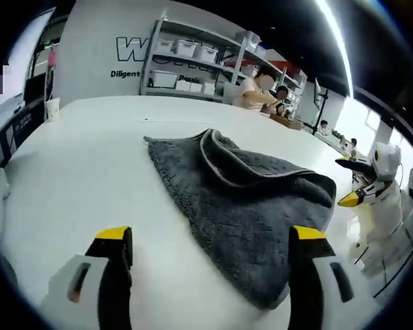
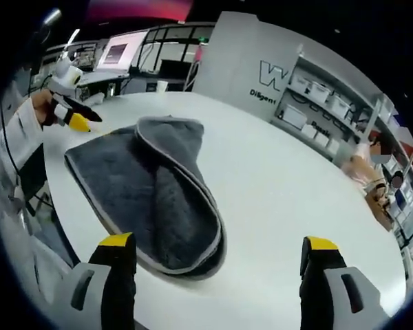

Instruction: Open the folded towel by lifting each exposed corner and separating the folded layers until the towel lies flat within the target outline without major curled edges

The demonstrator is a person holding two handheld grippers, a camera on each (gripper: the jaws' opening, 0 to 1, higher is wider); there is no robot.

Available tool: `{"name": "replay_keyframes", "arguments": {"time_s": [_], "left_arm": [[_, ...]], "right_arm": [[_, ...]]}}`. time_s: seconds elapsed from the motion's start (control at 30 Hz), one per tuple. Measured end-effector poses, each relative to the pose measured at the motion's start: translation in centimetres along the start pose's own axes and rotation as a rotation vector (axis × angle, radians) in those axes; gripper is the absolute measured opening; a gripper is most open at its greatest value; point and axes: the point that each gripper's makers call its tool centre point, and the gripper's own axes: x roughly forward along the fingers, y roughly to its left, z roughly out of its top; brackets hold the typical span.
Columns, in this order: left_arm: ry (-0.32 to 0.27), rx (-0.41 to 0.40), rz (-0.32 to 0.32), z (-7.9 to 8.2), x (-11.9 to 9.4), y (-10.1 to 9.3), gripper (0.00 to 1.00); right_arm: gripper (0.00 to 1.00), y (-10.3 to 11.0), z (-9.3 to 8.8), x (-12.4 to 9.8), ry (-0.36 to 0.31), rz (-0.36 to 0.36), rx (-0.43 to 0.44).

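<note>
While both claws gape, the half-folded towel (image 1: 241, 206) runs lengthwise, tapering toward the shelves (image 1: 193, 58).

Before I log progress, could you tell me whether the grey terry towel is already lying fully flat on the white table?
No, the grey terry towel has a layer folded over itself on the white table.
</note>
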Motion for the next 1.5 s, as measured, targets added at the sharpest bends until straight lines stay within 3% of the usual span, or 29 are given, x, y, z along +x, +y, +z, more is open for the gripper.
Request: {"name": "replay_keyframes", "arguments": {"time_s": [0.23,0.47,0.97,1.23,1.37,1.5], "left_arm": [[-0.018,0.006,-0.002,0.0,-1.2,-0.4,0.99],[-0.03,0.005,-0.001,-0.3,-2.2,-0.7,0.99],[-0.028,-0.005,0.017,-1.5,-3.8,-0.4,0.99],[-0.043,-0.012,0.02,-1.6,-4.4,-0.4,0.99],[-0.044,-0.013,0.018,-1.6,-4.4,-0.5,0.99],[-0.046,-0.013,0.016,-1.7,-4.5,-0.6,0.99]], "right_arm": [[0.99,1.1,1.2,0.6,-0.019,0.025,-0.041],[0.97,2.6,3.7,1.9,-0.076,0.046,-0.107],[0.88,6.1,8.8,6.4,-0.179,0.059,-0.327],[0.82,7.8,10.9,9.2,-0.245,0.019,-0.488],[0.81,8.4,11.0,10.3,-0.24,0.018,-0.523],[0.78,8.7,11.6,11.4,-0.245,-0.024,-0.615]]}}
